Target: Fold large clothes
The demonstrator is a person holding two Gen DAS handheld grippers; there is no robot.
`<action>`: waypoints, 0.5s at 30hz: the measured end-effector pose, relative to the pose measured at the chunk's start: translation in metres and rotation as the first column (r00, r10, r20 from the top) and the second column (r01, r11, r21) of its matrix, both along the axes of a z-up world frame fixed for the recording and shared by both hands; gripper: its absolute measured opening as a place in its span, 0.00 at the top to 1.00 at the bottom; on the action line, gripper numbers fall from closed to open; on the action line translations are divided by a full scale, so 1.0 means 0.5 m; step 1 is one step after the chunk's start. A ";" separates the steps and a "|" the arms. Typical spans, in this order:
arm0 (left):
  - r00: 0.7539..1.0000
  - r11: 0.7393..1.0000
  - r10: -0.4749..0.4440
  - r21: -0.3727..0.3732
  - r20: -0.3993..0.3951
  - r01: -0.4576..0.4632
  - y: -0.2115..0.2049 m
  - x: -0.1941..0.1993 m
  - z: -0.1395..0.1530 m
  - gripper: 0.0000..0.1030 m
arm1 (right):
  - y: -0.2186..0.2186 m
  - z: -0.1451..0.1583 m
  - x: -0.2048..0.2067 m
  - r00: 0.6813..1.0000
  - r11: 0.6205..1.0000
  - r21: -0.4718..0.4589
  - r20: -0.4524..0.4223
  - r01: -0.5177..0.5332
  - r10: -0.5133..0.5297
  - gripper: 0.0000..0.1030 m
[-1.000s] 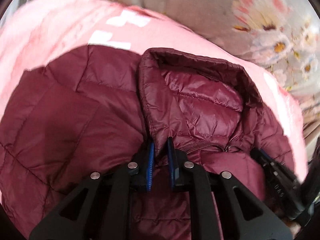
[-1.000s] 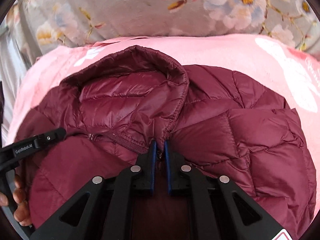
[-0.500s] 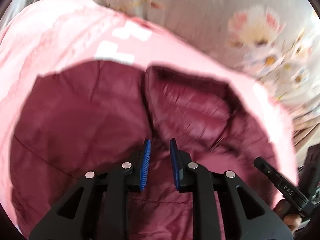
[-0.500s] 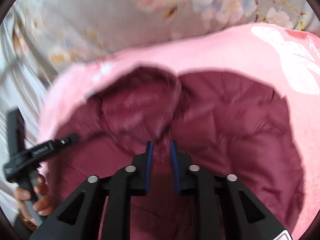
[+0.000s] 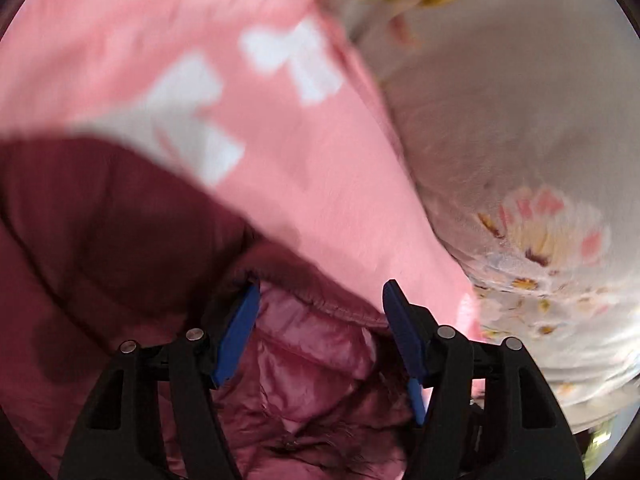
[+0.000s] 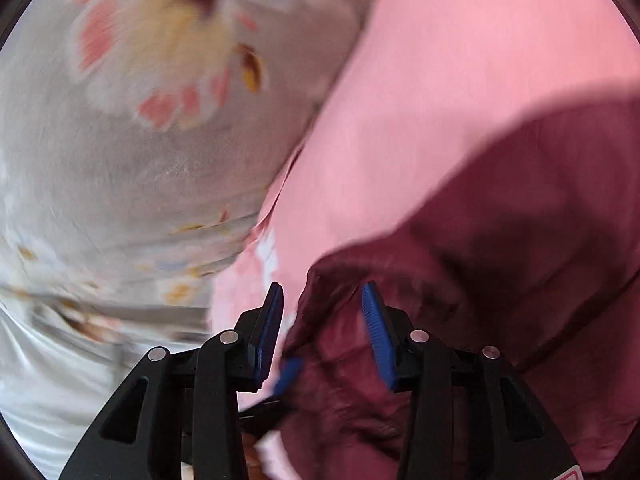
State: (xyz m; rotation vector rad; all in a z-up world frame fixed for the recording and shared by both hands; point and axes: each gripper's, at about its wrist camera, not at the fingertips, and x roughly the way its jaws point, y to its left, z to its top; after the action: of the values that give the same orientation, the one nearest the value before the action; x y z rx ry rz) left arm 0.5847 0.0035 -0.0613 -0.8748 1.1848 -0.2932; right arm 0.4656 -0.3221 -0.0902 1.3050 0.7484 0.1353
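A maroon quilted puffer jacket [image 5: 100, 248] lies on a pink blanket [image 5: 280, 128]. In the left wrist view my left gripper [image 5: 318, 300] is open, its blue pads straddling the jacket's collar [image 5: 312, 344], which lies between the fingers. In the right wrist view the jacket [image 6: 520, 220] fills the right side. My right gripper [image 6: 322, 300] is open over the collar edge [image 6: 340, 280]. Part of the other gripper's blue pad [image 6: 288, 374] shows low between my right fingers. Both views are motion-blurred.
Grey floral bedding [image 5: 500, 140] lies beyond the pink blanket's edge; it also fills the left of the right wrist view [image 6: 120, 140]. The pink blanket [image 6: 460, 80] has white printed shapes [image 5: 288, 60].
Both grippers were shut on the jacket near the collar; both have opened and let go. Both cameras have swung and moved closer, toward the collar and blanket edge.
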 end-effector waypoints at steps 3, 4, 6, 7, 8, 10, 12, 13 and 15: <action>0.999 1.000 0.012 0.027 -0.038 -0.011 0.006 0.006 -0.032 0.49 | -0.003 -0.021 0.012 0.998 0.998 -0.045 -0.055 0.038 -0.040 0.60; 0.999 0.999 0.004 0.052 -0.033 -0.002 0.006 0.004 -0.034 0.67 | -0.007 -0.028 0.011 0.996 0.997 -0.056 -0.064 0.051 -0.055 0.70; 0.998 0.986 -0.059 0.158 -0.011 0.060 -0.007 0.001 -0.030 0.84 | -0.006 -0.032 0.012 0.995 0.987 -0.158 -0.094 0.024 -0.039 0.96; 0.995 0.972 -0.100 0.212 0.007 0.096 -0.018 -0.003 -0.025 0.88 | -0.001 -0.031 0.012 0.993 0.973 -0.229 -0.114 -0.012 -0.014 0.96; 0.990 0.956 -0.139 0.265 0.022 0.128 -0.027 -0.007 -0.021 0.89 | 0.005 -0.032 0.010 0.992 0.961 -0.275 -0.127 -0.042 0.007 0.97; 0.974 0.900 -0.221 0.396 0.052 0.184 -0.052 -0.024 -0.012 0.89 | 0.033 -0.022 0.009 0.984 0.896 -0.422 -0.166 -0.137 0.072 0.97; 0.953 0.832 -0.294 0.511 0.075 0.217 -0.080 -0.043 -0.005 0.88 | 0.068 -0.005 0.010 0.973 0.786 -0.579 -0.196 -0.217 0.124 0.98; 0.943 0.799 -0.324 0.557 0.082 0.226 -0.092 -0.050 -0.006 0.88 | 0.080 -0.001 0.011 0.969 0.748 -0.620 -0.206 -0.237 0.135 0.98; 0.925 0.745 -0.365 0.628 0.105 0.223 -0.111 -0.068 -0.008 0.87 | 0.104 0.007 0.019 0.962 0.668 -0.694 -0.231 -0.269 0.148 0.98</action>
State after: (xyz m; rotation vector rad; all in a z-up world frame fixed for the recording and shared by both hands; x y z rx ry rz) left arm 0.5507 -0.0521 -0.0654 -0.0734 1.1056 -0.2353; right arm 0.4753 -0.2700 -0.0866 0.4615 0.9600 -0.0830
